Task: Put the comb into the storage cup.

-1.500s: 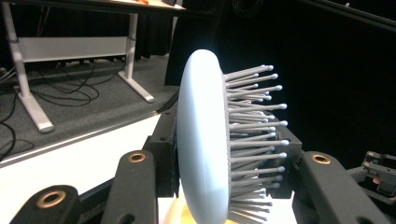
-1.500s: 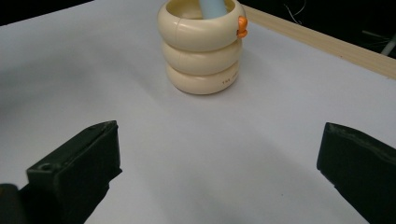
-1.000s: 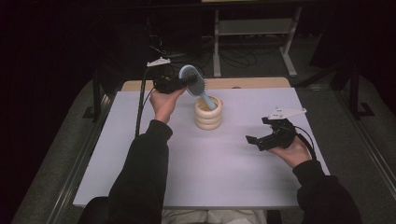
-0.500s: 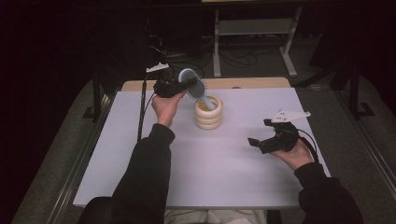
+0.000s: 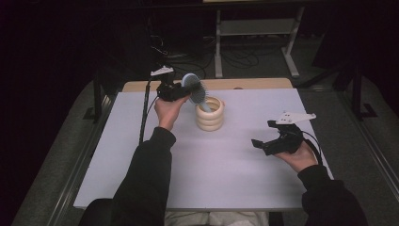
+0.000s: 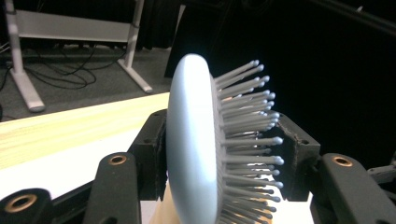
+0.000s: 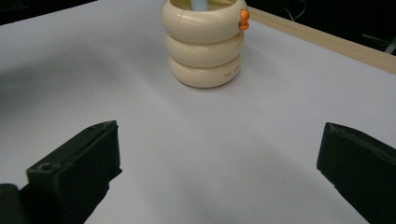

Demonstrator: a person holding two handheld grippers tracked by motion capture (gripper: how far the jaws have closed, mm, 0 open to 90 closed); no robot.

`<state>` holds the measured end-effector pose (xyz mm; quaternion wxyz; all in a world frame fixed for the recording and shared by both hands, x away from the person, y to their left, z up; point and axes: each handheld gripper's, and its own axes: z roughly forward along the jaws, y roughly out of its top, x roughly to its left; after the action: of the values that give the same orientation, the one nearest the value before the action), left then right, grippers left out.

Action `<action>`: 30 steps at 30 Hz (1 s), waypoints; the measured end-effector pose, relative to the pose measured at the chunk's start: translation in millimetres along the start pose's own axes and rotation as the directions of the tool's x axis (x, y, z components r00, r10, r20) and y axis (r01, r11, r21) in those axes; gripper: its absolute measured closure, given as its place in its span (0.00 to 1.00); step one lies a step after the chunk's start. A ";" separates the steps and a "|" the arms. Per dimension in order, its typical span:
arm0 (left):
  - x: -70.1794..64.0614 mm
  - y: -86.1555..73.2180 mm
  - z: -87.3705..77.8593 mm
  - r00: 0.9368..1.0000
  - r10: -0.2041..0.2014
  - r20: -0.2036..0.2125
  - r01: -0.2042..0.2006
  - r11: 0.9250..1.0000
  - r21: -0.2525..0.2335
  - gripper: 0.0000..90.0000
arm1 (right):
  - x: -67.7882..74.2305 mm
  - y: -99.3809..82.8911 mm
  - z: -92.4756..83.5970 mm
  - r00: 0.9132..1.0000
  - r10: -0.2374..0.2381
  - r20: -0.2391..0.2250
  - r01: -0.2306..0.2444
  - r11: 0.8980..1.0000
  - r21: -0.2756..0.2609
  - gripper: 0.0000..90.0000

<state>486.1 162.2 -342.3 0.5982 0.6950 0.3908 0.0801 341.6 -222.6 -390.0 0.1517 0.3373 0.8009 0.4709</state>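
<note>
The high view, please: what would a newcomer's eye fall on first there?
Most likely the pale blue hairbrush, its handle down in the cream ringed holder at the back middle of the white table. The left gripper flanks its head, jaws just opening. The right gripper hovers open, empty, at the right.

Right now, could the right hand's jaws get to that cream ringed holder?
Probably yes: the right gripper is open and empty, and bare white table lies between it and the holder.

A white tabletop [image 5: 211, 179] has a wooden strip [image 5: 263, 83] along its far edge. A cream ringed holder [image 5: 210, 113] stands on it near the far edge, midway across.
</note>
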 end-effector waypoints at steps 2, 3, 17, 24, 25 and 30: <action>-0.9 0.7 -2.5 1.000 0.001 -0.002 -0.001 1.000 -0.012 0.44 | -0.3 0.0 -0.8 1.000 0.003 0.001 -0.003 1.000 -0.001 0.00; -1.5 1.2 -3.5 1.000 0.010 -0.012 -0.010 1.000 -0.014 0.40 | -0.5 -0.1 -1.1 1.000 0.004 0.001 -0.004 1.000 -0.003 0.00; 4.0 0.0 -7.2 1.000 0.005 0.003 -0.006 0.998 0.057 0.00 | -3.6 -1.2 -3.3 1.000 0.012 0.014 -0.012 1.000 -0.004 0.00; 0.9 -3.6 -18.0 0.996 0.087 0.008 -0.088 0.995 0.050 0.00 | -4.4 -2.2 -4.6 1.000 0.012 0.016 -0.012 1.000 -0.005 0.00; 1.3 -4.1 -19.1 0.996 0.093 0.004 -0.093 0.994 0.051 0.00 | -4.3 -2.2 -5.2 1.000 0.014 0.017 -0.014 1.000 -0.007 0.00; 4.0 -7.9 -28.0 0.994 0.114 -0.001 -0.114 0.993 0.027 0.00 | -5.9 -4.7 -9.1 1.000 0.020 0.024 -0.019 1.000 -0.015 0.00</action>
<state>469.1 186.1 -343.2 0.5827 0.7240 0.3525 0.1098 338.9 -234.1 -389.8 0.1593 0.3497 0.7923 0.4740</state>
